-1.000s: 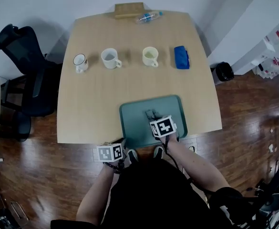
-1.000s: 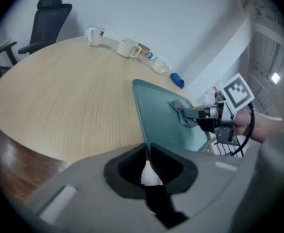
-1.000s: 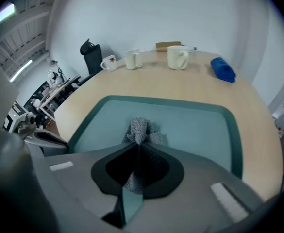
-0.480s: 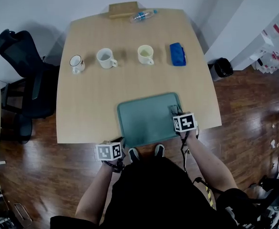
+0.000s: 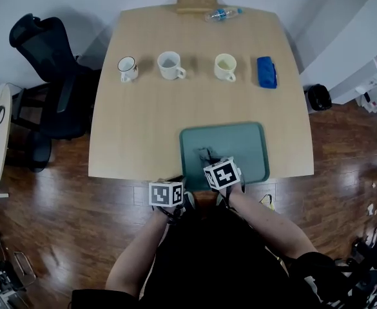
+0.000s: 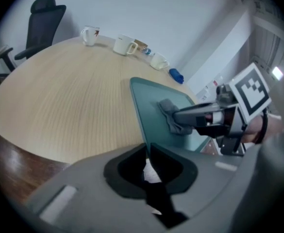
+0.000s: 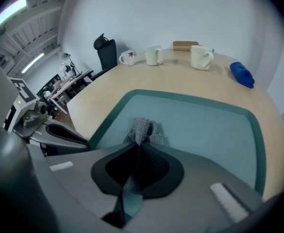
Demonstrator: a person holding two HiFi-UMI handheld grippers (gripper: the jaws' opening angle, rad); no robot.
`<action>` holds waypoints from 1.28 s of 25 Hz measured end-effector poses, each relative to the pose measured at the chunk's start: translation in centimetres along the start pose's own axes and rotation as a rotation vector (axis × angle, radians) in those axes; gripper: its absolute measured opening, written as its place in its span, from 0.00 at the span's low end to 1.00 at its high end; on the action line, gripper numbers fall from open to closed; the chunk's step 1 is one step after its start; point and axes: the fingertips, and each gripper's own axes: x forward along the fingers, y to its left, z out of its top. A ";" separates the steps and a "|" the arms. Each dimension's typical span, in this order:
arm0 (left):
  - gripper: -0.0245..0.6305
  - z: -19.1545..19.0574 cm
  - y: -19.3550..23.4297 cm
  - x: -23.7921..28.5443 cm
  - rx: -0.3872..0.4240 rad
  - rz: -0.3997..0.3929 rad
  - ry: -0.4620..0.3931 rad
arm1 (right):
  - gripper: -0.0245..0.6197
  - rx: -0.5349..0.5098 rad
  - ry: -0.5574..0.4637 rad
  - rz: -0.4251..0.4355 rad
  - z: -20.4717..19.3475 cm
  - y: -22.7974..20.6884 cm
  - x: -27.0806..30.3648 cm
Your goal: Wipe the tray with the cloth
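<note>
A teal tray lies at the table's near edge. A crumpled grey cloth rests on its near left part, and my right gripper is shut on it, pressing it to the tray floor. In the right gripper view the cloth bunches out from between the closed jaws of the right gripper. My left gripper is at the tray's near left corner. In the left gripper view the tray's rim runs into the narrow gap of the left gripper, which is closed on it.
Three mugs and a blue folded item stand in a row across the wooden table. A plastic bottle and a wooden block lie at the far edge. A black office chair stands at the left.
The right gripper slid the cloth from the tray's middle to its right edge, then back to the near left part. The left gripper stayed at the tray's corner.
</note>
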 end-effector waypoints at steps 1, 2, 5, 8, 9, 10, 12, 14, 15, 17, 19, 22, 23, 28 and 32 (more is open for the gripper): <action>0.09 0.0 0.0 0.0 0.005 -0.002 0.002 | 0.08 -0.014 0.016 0.008 -0.1 1.0 0.7; 0.09 0.0 0.0 0.1 0.007 -0.006 0.003 | 0.08 -0.026 0.025 0.020 -0.1 2.1 1.3; 0.09 0.1 0.3 -0.1 -0.008 -0.022 -0.001 | 0.08 -0.058 0.030 0.087 0.7 5.6 2.4; 0.09 0.0 0.6 -0.4 -0.024 -0.024 -0.012 | 0.08 -0.123 0.020 0.152 1.5 8.1 2.7; 0.09 0.0 0.7 -0.4 -0.029 -0.025 -0.017 | 0.08 -0.141 0.031 0.139 1.2 7.7 2.8; 0.09 0.0 0.8 -0.4 -0.035 -0.027 -0.022 | 0.08 -0.145 0.038 0.123 0.9 7.0 2.8; 0.09 0.1 0.9 -0.4 -0.050 -0.031 -0.033 | 0.08 -0.121 0.036 0.093 0.5 5.2 2.0; 0.08 0.0 1.0 -0.4 -0.062 -0.037 -0.046 | 0.08 -0.066 0.037 0.050 -0.8 2.4 1.0; 0.08 0.0 1.0 -0.4 -0.064 -0.041 -0.053 | 0.08 -0.035 0.036 0.026 -1.6 0.7 0.3; 0.09 0.1 1.1 -0.5 -0.068 -0.051 -0.062 | 0.08 0.030 0.029 -0.024 -3.1 -2.9 -1.3; 0.09 0.1 1.2 -0.5 -0.076 -0.057 -0.067 | 0.08 0.089 0.017 -0.078 -4.7 -6.5 -2.9; 0.09 0.2 1.2 -0.3 -0.082 -0.053 -0.068 | 0.08 0.162 0.002 -0.181 -7.3 -11.9 -5.5; 0.09 0.1 1.1 -0.3 -0.081 -0.049 -0.067 | 0.08 0.184 0.001 -0.218 -8.2 -13.5 -6.3; 0.08 0.0 0.8 -0.3 -0.090 -0.041 -0.067 | 0.08 0.273 0.007 -0.299 -10.9 -17.8 -8.7; 0.08 0.1 0.7 -0.1 -0.109 -0.048 -0.066 | 0.08 0.285 0.000 -0.286 -10.3 -16.4 -8.4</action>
